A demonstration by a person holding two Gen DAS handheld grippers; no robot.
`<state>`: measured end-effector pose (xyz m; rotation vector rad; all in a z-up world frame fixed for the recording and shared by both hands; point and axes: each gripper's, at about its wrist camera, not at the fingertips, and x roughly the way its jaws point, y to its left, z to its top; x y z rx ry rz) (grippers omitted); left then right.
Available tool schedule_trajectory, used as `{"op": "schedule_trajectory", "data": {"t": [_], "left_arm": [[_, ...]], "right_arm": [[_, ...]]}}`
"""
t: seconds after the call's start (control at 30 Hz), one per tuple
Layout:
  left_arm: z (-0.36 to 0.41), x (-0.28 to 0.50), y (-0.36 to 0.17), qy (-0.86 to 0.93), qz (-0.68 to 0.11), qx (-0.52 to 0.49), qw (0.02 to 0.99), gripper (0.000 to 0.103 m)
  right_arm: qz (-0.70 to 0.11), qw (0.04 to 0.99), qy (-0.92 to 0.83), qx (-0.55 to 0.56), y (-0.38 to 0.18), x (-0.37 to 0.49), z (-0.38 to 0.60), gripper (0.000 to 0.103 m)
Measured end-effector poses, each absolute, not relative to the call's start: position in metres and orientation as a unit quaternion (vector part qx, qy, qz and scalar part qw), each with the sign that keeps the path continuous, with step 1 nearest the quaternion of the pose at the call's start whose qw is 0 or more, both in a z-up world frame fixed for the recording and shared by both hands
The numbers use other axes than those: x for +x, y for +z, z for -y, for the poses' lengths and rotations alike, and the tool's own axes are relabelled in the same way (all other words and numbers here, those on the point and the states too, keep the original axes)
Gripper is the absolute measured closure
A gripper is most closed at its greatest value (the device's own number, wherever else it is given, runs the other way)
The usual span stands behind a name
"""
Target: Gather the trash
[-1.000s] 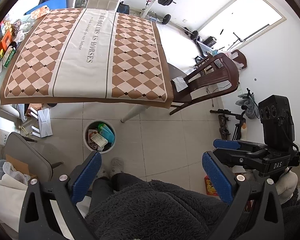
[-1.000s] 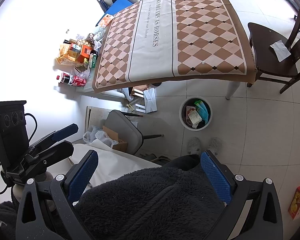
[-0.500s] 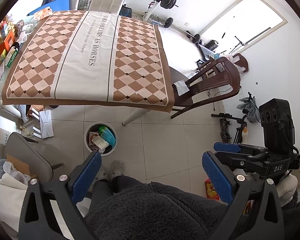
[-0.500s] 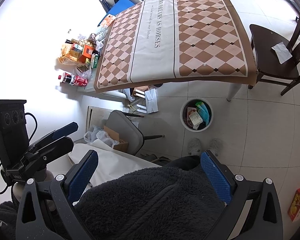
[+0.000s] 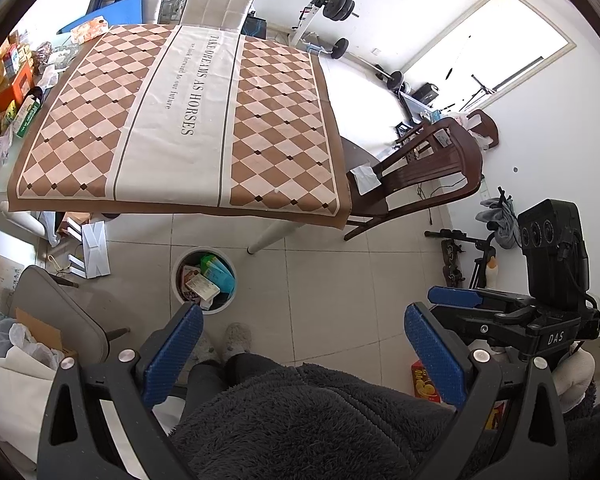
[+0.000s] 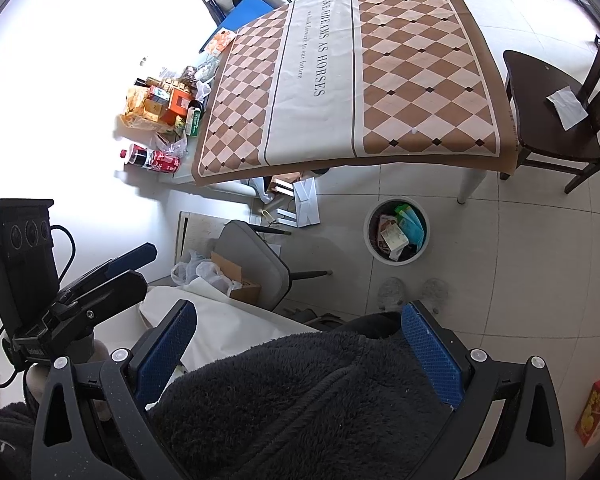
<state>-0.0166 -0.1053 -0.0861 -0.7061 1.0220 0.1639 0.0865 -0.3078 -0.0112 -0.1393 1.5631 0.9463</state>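
My left gripper point(image 5: 302, 346) and right gripper point(image 6: 298, 336) both hang with fingers apart, holding nothing. The trash bin point(image 5: 179, 293), at my eleven o'clock on the floor, holds light cartons; I'd pinch edges. Only the right view shows the cola bottle point(image 6: 150, 158) at ten o'clock.

A big table point(image 5: 188, 200) wears a brown checked cloth point(image 5: 180, 120). A dark wooden chair point(image 5: 420, 172) stands at its right side. Far behind it are gym weights point(image 5: 340, 2).
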Motion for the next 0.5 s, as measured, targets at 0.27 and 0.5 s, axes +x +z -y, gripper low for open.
{"op": "schedule_trajectory", "data": {"t": [0.27,0.5], "left_arm": [[0.1054,-0.0174,-0.0862,0.075,-0.479,-0.329,0.81,0.0],[0.1011,-0.016,-0.0826,0.079,-0.476,-0.33,0.811,0.0]], "right_arm": [[-0.677,0.608,0.411,-0.061,-0.0115,0.0881,0.3083,0.0],[-0.677,0.607,0.412,-0.061,-0.0106,0.0841,0.3031,0.0]]}}
